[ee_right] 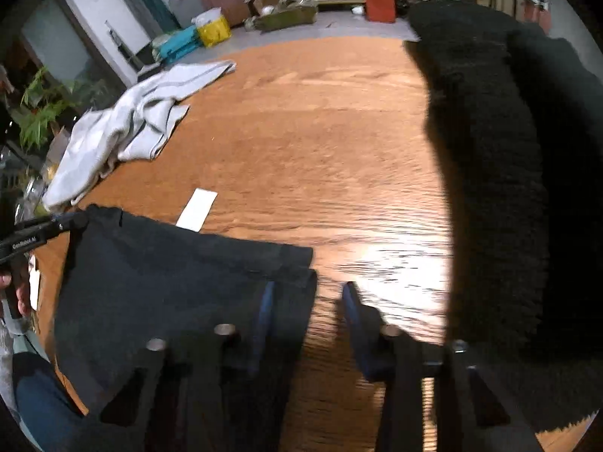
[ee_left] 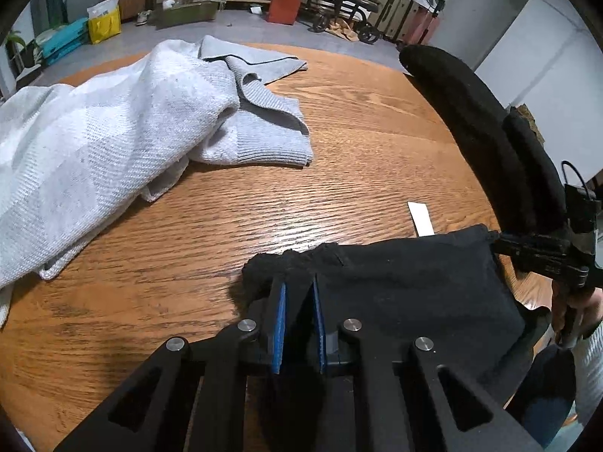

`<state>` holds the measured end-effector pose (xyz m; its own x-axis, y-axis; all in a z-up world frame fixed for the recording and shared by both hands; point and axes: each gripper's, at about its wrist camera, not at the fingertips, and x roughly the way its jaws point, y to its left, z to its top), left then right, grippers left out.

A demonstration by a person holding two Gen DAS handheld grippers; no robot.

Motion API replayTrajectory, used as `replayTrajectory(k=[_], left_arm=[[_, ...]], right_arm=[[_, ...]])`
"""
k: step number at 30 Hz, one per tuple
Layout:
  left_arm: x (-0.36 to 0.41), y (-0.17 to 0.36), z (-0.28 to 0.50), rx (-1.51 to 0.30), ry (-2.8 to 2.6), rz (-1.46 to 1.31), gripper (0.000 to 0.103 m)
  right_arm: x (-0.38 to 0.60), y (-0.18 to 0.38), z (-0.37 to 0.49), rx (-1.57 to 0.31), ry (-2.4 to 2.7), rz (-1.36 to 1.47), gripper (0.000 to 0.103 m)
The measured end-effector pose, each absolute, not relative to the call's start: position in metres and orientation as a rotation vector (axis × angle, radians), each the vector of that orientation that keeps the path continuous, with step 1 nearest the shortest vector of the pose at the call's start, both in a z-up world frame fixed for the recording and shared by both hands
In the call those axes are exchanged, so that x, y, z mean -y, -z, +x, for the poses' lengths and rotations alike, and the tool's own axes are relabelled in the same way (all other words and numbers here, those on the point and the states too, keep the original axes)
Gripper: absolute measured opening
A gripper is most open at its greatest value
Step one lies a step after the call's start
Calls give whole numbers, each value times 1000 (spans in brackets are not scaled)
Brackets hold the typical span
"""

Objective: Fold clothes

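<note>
A black garment (ee_left: 407, 293) lies at the near edge of the round wooden table (ee_left: 339, 132). My left gripper (ee_left: 299, 286) is shut on its left top corner, cloth pinched between the blue pads. In the right wrist view the same black garment (ee_right: 169, 282) lies left of my right gripper (ee_right: 307, 293), which is open, its left finger at the garment's right edge and its right finger over bare wood. The right gripper also shows in the left wrist view (ee_left: 497, 243) at the garment's far corner. A light grey sweater (ee_left: 113, 132) lies crumpled on the table's left.
A black fuzzy garment (ee_right: 508, 169) lies along the table's right side. A white paper slip (ee_left: 421, 218) lies on the wood beyond the black garment. Boxes, bags and a cart stand on the floor behind the table.
</note>
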<state>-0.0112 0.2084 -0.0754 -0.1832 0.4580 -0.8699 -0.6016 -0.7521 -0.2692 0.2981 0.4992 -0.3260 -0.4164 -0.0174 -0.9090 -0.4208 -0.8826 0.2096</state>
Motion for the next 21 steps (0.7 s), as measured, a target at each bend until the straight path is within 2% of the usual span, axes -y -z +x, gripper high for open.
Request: replayTrajectory(k=[9, 16, 19, 21], left_arm=[[-183, 57, -13, -26, -1987, -1362, 13], [-168, 85, -38, 44, -2032, -1529, 13], [-164, 94, -45, 51, -2037, -1574, 13], [-156, 89, -48, 82, -2074, -1576, 13]], right_arm=[[-488, 279, 299, -535, -2496, -1372, 4], [-498, 324, 266, -482, -2343, -1526, 8], [-511, 328, 279, -547, -2266, -1543, 19], [-511, 310, 297, -606, -2342, -1479, 41]])
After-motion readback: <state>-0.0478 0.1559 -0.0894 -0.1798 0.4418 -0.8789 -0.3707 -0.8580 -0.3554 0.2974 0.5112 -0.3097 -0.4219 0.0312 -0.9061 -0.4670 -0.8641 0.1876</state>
